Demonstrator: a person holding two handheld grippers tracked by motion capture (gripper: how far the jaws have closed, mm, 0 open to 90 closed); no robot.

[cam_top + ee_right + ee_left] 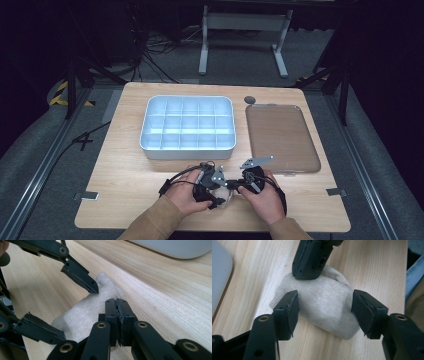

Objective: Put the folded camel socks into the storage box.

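Observation:
A small beige knitted cloth (324, 302) lies bunched on the wooden table near its front edge, and it is also seen as a pale patch between the hands (227, 196). My left gripper (325, 312) is open, one pad on each side of the cloth and neither pressing it. My right gripper (116, 302) has its jaws together on the cloth's (82, 312) far fold, and its tip (308, 275) sits on the bunched edge. In the high view the left gripper (215, 192) and right gripper (235, 186) meet tip to tip.
A white tray with several compartments (187, 150) stands just behind the hands. A clear brownish lid (282, 135) lies to its right, with a small grey disc (250, 100) beyond. The table's front edge (210, 227) is close under the forearms.

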